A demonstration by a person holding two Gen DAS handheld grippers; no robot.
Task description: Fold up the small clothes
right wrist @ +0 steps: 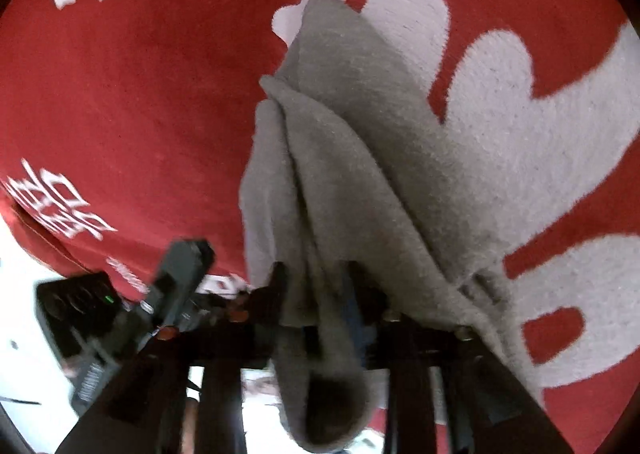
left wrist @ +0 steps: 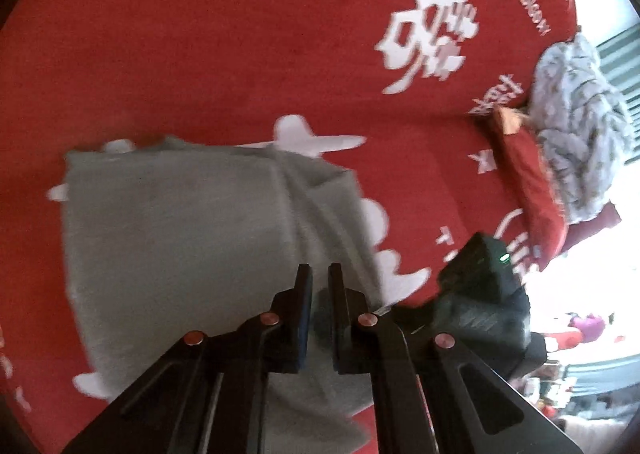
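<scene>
A grey garment lies partly folded on a red blanket with white characters. In the left wrist view my left gripper hovers over the garment's near right part, jaws shut and nothing between them. In the right wrist view a bunched fold of the grey garment runs up from the blanket and drapes between the fingers of my right gripper. Its jaws stand apart with the cloth loose in the gap. The right gripper's black housing shows at the garment's right edge.
A crumpled grey-and-white patterned cloth and a red cushion lie at the blanket's right edge. Beyond that edge is bright floor with clutter. The left gripper's black body sits at lower left in the right wrist view, by the blanket's edge.
</scene>
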